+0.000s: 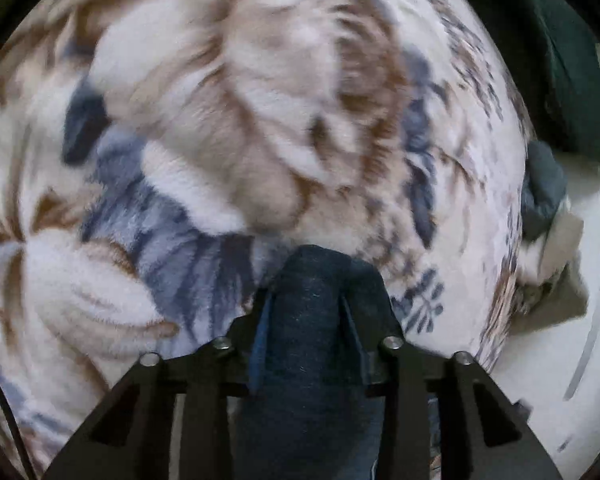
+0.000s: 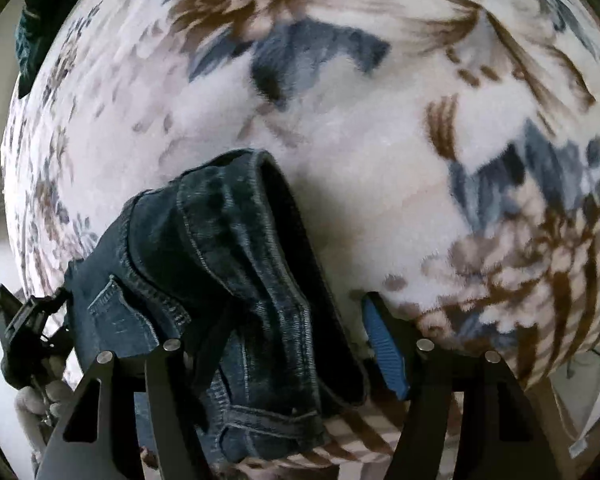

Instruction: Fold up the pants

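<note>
Step in hand: you appear to be laying the pants (image 2: pixel 220 280) down on the floral blanket (image 2: pixel 340 140), early in the fold by the look of it.
Pants: dark blue denim, bunched, waistband and pocket showing in the right wrist view; they drape over your right gripper's left finger and reach out onto the blanket.
Left gripper (image 1: pixel 306 312): clamped on a roll of the denim, which fills the gap between the fingers and pokes past the tips.
Right gripper (image 2: pixel 300 320): jaws apart; the blue pad (image 2: pixel 384 352) on the right finger stands clear of the cloth.
Other gripper seen: your left one shows at the lower left of the right wrist view.
Next move: likely spreading the denim flat before any crease; the bunching calls for a pull outward.
</note>
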The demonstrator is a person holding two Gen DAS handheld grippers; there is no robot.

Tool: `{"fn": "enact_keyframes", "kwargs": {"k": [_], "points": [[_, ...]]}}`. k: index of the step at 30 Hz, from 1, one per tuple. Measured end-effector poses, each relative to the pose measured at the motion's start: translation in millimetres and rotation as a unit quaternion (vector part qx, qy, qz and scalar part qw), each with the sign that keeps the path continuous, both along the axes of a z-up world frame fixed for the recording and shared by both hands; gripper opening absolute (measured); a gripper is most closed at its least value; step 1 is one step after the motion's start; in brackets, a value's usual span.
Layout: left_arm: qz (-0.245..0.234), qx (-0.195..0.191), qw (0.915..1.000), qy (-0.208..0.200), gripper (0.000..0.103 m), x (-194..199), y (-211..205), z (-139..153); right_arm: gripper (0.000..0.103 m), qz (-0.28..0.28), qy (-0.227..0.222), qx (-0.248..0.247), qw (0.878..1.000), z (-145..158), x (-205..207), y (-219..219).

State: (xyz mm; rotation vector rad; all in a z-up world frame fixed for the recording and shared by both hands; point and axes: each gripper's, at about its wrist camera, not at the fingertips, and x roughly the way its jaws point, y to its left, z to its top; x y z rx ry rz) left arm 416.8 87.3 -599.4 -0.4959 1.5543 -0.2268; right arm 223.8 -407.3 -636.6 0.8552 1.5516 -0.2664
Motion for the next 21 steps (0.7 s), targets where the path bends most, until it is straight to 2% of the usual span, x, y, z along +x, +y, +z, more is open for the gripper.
{"fn": "enact_keyframes", "kwargs": {"k": [1,2,3,4,5,8,13,15,18,21], "points": [[-0.014,0.009,0.9998,-0.009,0.052,-3.9,-4.5,12.9,0.075,-0.006,-0.006,0.019,1.0,3.3,-3.3,-3.3],[-0.019,0.001,0.9996,-0.019,0.059,-6.4,-7.0,20.4,0.079,-0.02,-0.016,0.042,0.999,7.6,-10.0,-7.6],[-0.023,-0.011,0.9992,-0.032,0.078,-12.5,-8.8,30.2,0.089,-0.033,-0.027,0.056,0.998,10.2,-17.0,-11.2],[-0.026,-0.02,0.9986,-0.041,0.097,-19.6,-9.4,37.5,0.091,-0.047,-0.04,0.073,0.995,12.6,-25.7,-13.6],[-0.034,-0.026,0.9981,-0.044,0.101,-27.6,-11.7,41.7,0.091,-0.054,-0.043,0.091,0.993,11.3,-31.3,-14.5],[-0.058,-0.02,0.9977,-0.028,0.101,-51.8,-14.3,35.2,0.091,-0.067,-0.03,0.144,0.987,-7.4,-48.6,-4.4],[-0.05,-0.033,0.9976,0.034,0.101,-81.5,-6.7,-5.3,0.092,-0.07,-0.031,0.159,0.984,-24.0,-57.5,-0.3],[-0.045,-0.043,0.9976,0.032,0.101,-86.8,-2.8,-8.4,0.092,-0.073,-0.017,0.147,0.986,-22.6,-60.9,-1.3],[-0.047,-0.046,0.9974,0.03,0.101,-88.2,-3.6,-9.4,0.092,-0.08,-0.012,0.176,0.981,-25.2,-78.5,2.0],[-0.063,-0.039,0.9968,0.03,0.101,-85.4,-9.4,-12.3,0.094,-0.051,-0.01,0.202,0.978,-40.9,-80.5,23.7]]}}
